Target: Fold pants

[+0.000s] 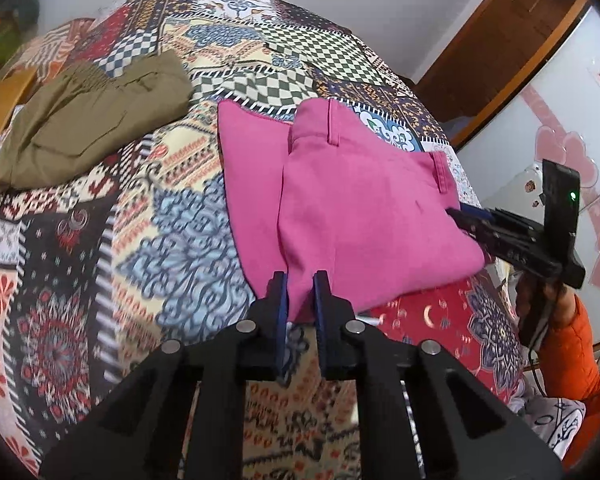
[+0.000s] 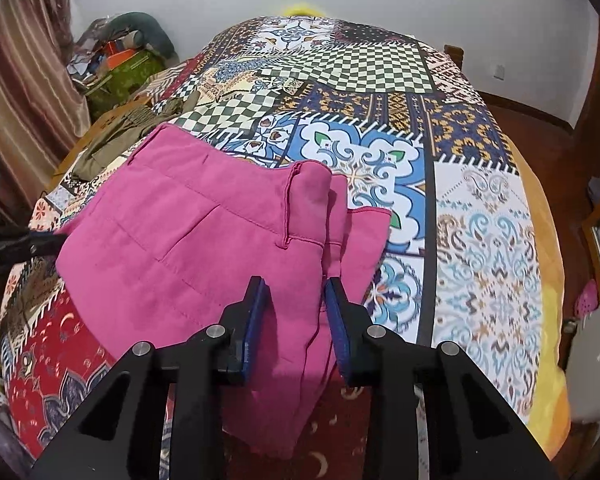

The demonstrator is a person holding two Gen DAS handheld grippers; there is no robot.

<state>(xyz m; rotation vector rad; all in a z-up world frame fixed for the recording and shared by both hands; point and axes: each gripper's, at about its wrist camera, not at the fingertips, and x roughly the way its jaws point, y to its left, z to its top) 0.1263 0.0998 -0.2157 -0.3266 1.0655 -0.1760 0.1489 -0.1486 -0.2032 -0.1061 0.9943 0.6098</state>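
While the pink pants (image 1: 364,216) lie folded into a compact bundle on the near part of the patchwork bedspread (image 1: 180,248), both tools are working its edges. Left gripper (image 1: 301,280) first: its blue pads stand close together with the near corner of the pink cloth caught between them, and it looks like a pinch, jaws nearly together on the fabric. Over to the right gripper (image 2: 296,292): its jaws sit a little wider, straddling the near right edge of the bundle, cloth between the pads, though whether they truly press on it I cannot tell from here. Waistband and belt loops face up, a single pink layer peeks out on the far left side. Well apart at far left, olive pants (image 1: 88,120) sit already folded. My read: this is the late stage, gripping the near edge for one more fold or a tidy-up. Next move wants both corners lifted together, level, and carried far without dragging the lower layers loose.
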